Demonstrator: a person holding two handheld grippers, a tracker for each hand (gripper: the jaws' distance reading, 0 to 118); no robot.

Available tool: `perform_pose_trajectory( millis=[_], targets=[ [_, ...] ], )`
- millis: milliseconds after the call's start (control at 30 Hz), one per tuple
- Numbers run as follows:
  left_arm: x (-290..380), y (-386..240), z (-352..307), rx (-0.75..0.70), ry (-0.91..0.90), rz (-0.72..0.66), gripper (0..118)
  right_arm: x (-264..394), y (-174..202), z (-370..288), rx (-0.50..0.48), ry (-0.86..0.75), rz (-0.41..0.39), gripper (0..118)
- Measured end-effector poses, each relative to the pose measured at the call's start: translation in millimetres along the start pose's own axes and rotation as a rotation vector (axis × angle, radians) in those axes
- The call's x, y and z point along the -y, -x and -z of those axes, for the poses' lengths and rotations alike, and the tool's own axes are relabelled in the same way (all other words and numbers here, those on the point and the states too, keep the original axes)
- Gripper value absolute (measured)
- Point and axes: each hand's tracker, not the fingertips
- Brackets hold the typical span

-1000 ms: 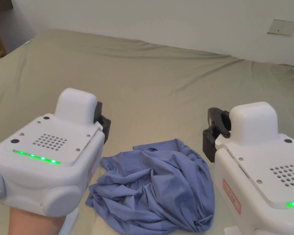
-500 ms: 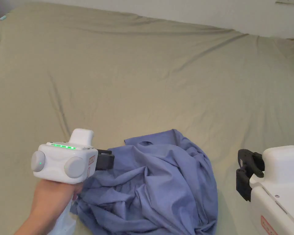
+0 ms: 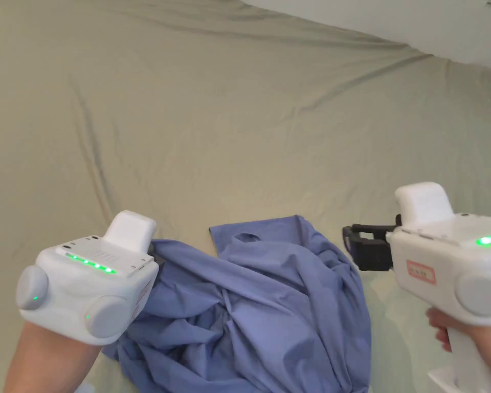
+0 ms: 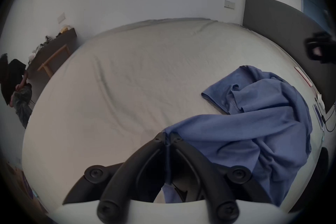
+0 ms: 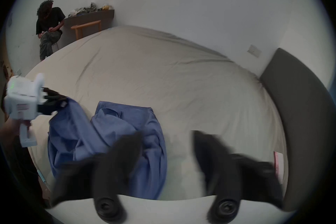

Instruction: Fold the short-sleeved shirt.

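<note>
Olive-grey sheet covers the bed (image 3: 270, 117), creased in long lines, with a white wall (image 3: 393, 20) behind its far edge. A dark headboard (image 5: 300, 118) stands along the bed's right edge in the right gripper view, and a person (image 5: 49, 28) sits in the far left corner of the room beside a wooden bench (image 5: 87, 28).

Near the bed's front edge lies the blue shirt (image 3: 270, 312), crumpled in a heap, one flat part with the neck opening reaching toward the bed's middle.

At the heap's left side, the left gripper (image 4: 168, 138) has its jaws pressed together on a fold of the shirt; in its own view the cloth runs between the two black tips and hangs below them. From the pinched point the fabric is drawn up in a taut ridge toward the heap. The left hand (image 3: 50, 358) holds the white housing from below.

Just off the heap's right edge is the right gripper (image 3: 354, 245), its jaws pointing toward the shirt. In its own view the jaws stand wide apart and blurred, nothing between them, the left one over the cloth, the right one over bare sheet. The right hand (image 3: 449, 332) grips its handle.
</note>
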Motion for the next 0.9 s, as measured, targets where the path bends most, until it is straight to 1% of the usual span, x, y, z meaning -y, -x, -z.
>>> perform_pose_trajectory(
  millis=[33,100,233,300,333,367,400,433,467,500,567,667,733,767,867,900],
  targets=[
    [3.2,3.5,-7.3,-0.005,-0.002,-0.002,1,-9.5,-2.3,21.3,-0.014,0.039,0.006,99],
    [10.6,11.3,-21.5,-0.001,-0.009,-0.018,1,-23.4,-2.3,67.1,-0.05,0.139,-0.028,99],
    [28.2,17.4,-33.4,0.012,0.001,-0.05,1,-24.8,0.1,147.2,-0.046,0.318,-0.041,99],
    [35.5,17.4,-32.3,0.013,0.012,-0.049,1,-17.3,5.8,168.8,-0.034,0.385,-0.039,99],
    [38.8,18.5,-31.6,0.014,0.017,-0.052,1,-10.0,12.3,170.2,-0.029,0.408,-0.062,98],
    [41.6,19.7,-30.8,0.016,0.027,-0.058,1,-6.4,18.5,171.2,-0.037,0.394,-0.079,94],
    [44.3,19.9,-29.2,0.017,0.031,-0.063,1,-7.9,24.8,158.0,-0.038,0.322,-0.11,87],
    [46.5,20.2,-30.0,0.017,0.03,-0.067,1,-9.3,28.0,151.5,-0.072,0.324,-0.126,72],
    [48.0,20.4,-31.1,0.017,0.026,-0.07,1,-8.8,28.0,144.8,-0.15,0.329,-0.095,34],
    [48.7,20.4,-32.5,0.018,0.017,-0.076,1,-8.4,32.5,141.5,-0.176,0.326,-0.071,5],
    [46.1,19.9,-33.6,0.015,0.011,-0.084,1,-5.8,43.6,140.5,-0.079,0.334,-0.158,5],
    [37.7,24.1,-45.1,0.004,-0.007,-0.082,1,-10.9,35.4,119.6,-0.08,0.289,-0.123,5],
    [26.3,31.6,-61.1,-0.015,-0.042,-0.076,1,-18.1,19.9,90.1,-0.092,0.216,-0.058,5],
    [19.4,36.1,-70.3,-0.032,-0.07,-0.072,1,-21.4,13.5,74.9,-0.08,0.197,-0.041,5],
    [-4.0,51.1,-98.4,-0.075,-0.143,-0.079,1,-30.0,-8.0,16.9,-0.045,0.106,-0.048,5],
    [-12.3,56.3,-110.0,-0.097,-0.172,-0.079,1,-32.1,-15.6,-5.3,-0.028,0.078,-0.039,5]
  ],
)
